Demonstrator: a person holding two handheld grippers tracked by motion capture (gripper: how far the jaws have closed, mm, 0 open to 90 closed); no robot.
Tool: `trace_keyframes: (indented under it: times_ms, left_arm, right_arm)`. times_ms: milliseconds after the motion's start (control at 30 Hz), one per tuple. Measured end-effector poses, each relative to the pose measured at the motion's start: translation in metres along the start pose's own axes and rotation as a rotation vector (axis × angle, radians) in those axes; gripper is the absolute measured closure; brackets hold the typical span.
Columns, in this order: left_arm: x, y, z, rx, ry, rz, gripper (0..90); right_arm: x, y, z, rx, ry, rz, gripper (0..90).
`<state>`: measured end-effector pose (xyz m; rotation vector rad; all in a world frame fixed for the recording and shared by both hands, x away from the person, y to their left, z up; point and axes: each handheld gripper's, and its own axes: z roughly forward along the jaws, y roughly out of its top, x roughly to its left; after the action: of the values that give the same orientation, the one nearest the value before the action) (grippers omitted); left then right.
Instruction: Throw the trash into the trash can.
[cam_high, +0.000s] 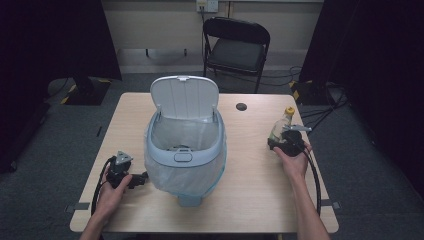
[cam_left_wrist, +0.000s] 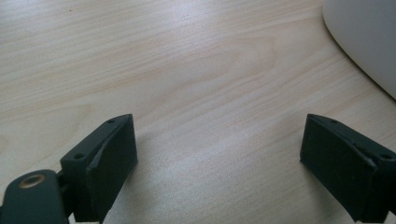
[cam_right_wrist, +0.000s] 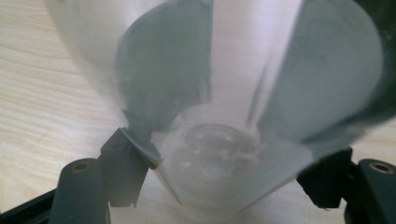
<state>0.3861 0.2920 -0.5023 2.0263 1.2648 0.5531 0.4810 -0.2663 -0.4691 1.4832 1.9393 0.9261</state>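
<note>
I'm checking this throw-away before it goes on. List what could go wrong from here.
1. The clear bottle sits between the right gripper fingers by its rounded base; it could slip or tip during the lift.
2. The bin has its lid standing up behind the opening; the bottle could knock it.
3. The liner bag hangs loosely outside and might snag.

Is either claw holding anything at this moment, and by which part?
The right claw grips a clear plastic bottle with a yellow cap around its lower body, near the base. The left claw is open over the wooden table, holding nothing.
</note>
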Motion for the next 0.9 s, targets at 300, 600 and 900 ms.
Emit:
trace_keyframes:
  times_ms: [300,600,900]
  left_arm:
    - [0.0,0.0,0.0,0.0,0.0,0.0,10.4]
    - [0.0,0.0,0.0,0.0,0.0,0.0,10.4]
    - [0.0,0.0,0.001,-0.001,-0.006,0.001,9.8]
  right_arm:
    - [0.015,-0.012,-0.013,-0.012,0.037,-0.034,28.0]
    - [0.022,-0.013,-0.011,-0.03,0.074,-0.028,21.6]
    - [0.025,-0.011,-0.005,-0.038,0.04,-0.041,28.0]
